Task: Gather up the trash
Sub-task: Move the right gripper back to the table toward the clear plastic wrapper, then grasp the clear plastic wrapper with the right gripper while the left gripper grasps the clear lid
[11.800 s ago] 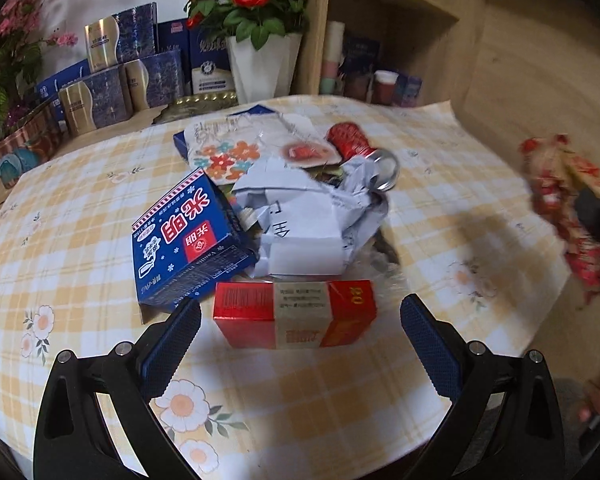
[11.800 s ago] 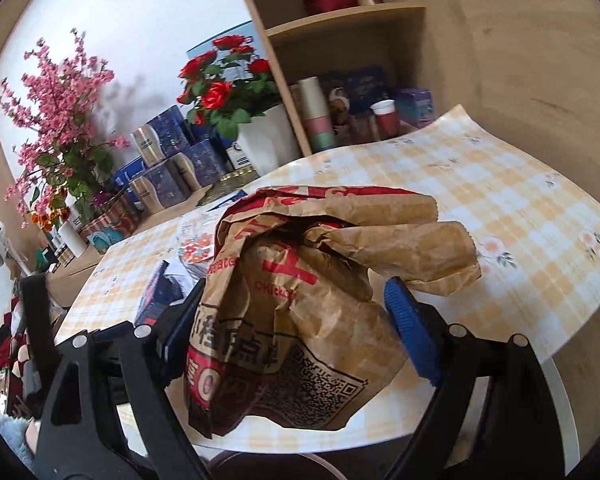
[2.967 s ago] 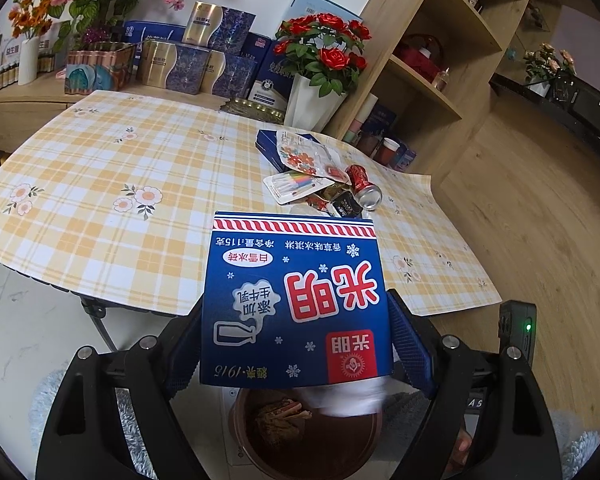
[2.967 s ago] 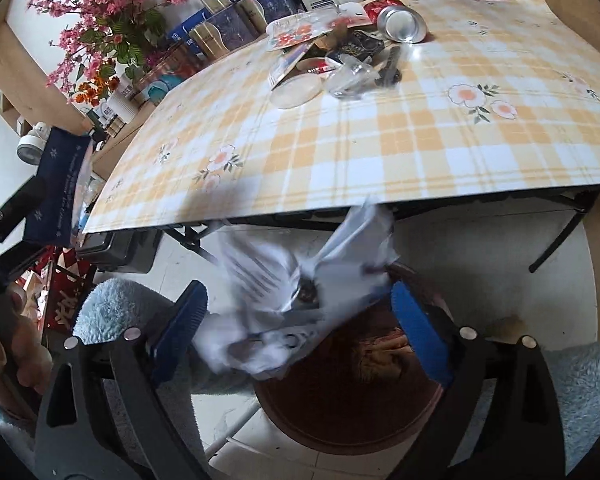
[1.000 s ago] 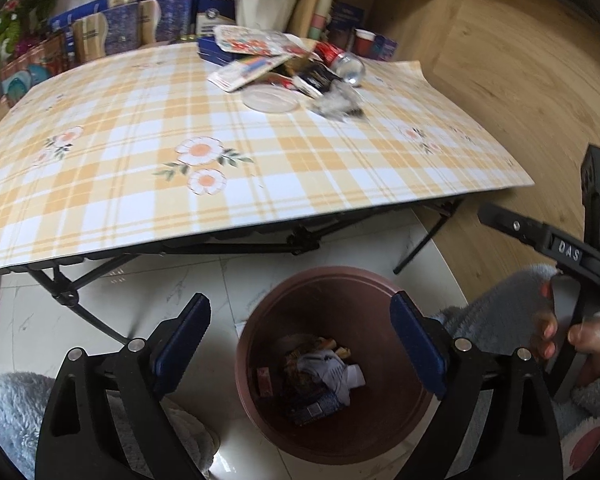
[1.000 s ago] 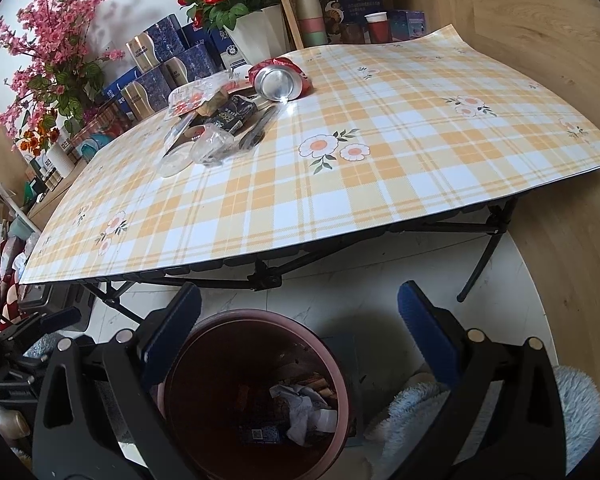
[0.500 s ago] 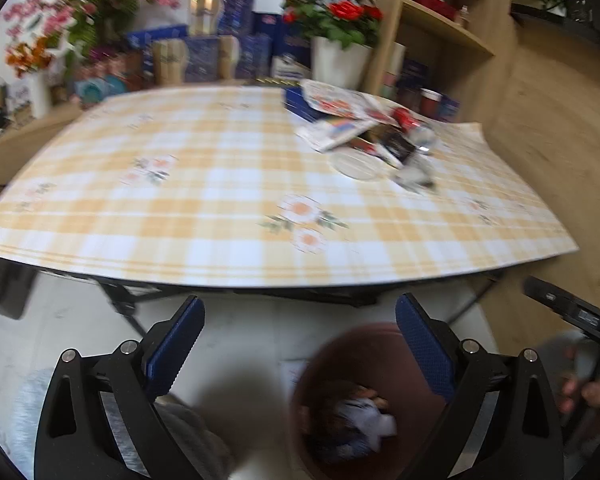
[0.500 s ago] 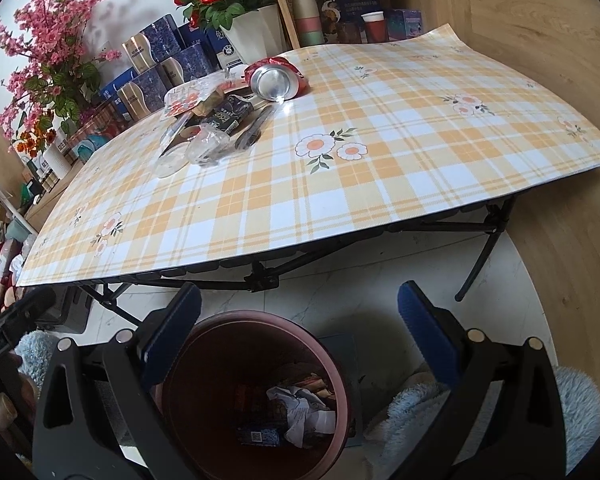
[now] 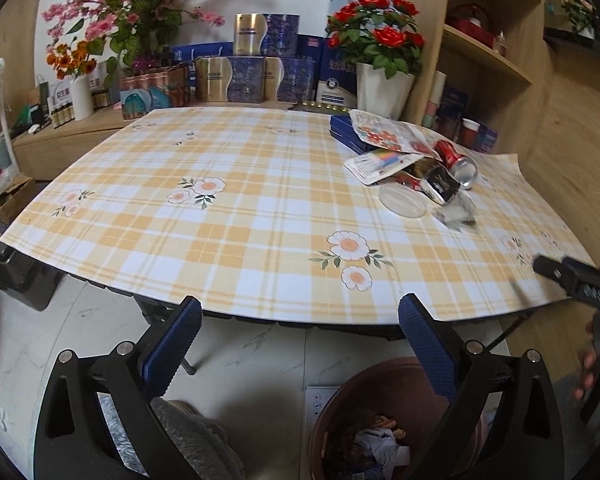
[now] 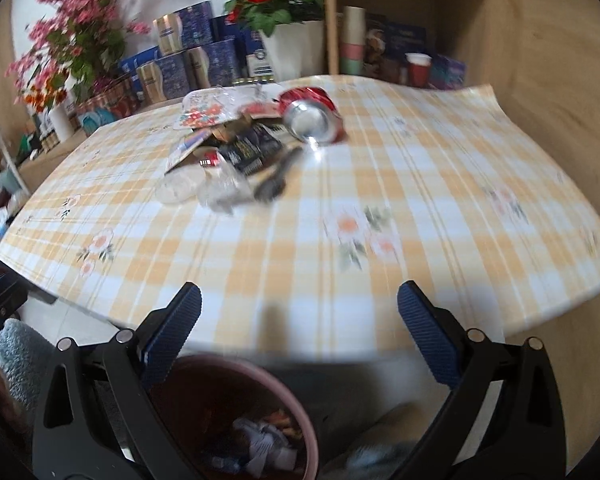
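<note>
A: Is the bin (image 9: pixel 384 392) fully visible?
B: No, the frame's bottom edge cuts it off, and a gripper finger (image 9: pixel 428 348) hides its rim.
A: And the worktop (image 10: pixel 380 200)?
B: Smeared in the right wrist view.

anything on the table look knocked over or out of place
Yes. A red soda can lies on its side at the far end of the table, open end facing the camera, in a heap of wrappers and a clear lid. Nothing looks spilled.
</note>
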The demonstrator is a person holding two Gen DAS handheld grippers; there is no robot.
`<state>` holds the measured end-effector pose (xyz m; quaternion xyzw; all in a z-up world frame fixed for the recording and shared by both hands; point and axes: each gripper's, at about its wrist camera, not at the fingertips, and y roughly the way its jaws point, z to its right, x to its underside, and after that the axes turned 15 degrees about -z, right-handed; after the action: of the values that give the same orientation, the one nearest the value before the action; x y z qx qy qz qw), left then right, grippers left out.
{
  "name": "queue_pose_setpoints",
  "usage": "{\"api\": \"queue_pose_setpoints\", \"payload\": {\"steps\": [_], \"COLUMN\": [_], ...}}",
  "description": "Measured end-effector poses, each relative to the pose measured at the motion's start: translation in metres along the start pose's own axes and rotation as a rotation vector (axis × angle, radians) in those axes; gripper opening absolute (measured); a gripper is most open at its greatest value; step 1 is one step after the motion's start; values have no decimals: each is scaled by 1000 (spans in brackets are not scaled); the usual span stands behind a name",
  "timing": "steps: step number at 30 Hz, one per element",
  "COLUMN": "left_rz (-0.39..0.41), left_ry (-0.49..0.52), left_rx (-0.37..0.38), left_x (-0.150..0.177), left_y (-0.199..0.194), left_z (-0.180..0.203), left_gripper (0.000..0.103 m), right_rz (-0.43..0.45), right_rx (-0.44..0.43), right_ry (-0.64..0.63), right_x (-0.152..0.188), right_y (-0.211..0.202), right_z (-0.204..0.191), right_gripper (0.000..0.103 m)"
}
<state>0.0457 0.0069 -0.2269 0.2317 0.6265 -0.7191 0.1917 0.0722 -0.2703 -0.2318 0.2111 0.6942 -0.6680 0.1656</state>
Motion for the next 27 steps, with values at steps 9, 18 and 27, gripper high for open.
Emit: {"api": "queue_pose_setpoints", "payload": {"steps": [9,18,27], "left_rz": [-34,-82,-115], "left_ry": [23,-1,20], "left_rx": [33,65,108], "left_x": [-9,-13,-12], "left_y": [16,31,37], "left_z": [9,6,11], "left_gripper": [96,96,96], "right_rz": [-51,-150,-43], "right_rx": [-26,-20,-172], "right_ry": [-154,-195,-69], "right_x": [-74,-90,-64], "right_y": [43,82,48], "right_z": [-34,-60,-34], "right_gripper": [84,61,49]}}
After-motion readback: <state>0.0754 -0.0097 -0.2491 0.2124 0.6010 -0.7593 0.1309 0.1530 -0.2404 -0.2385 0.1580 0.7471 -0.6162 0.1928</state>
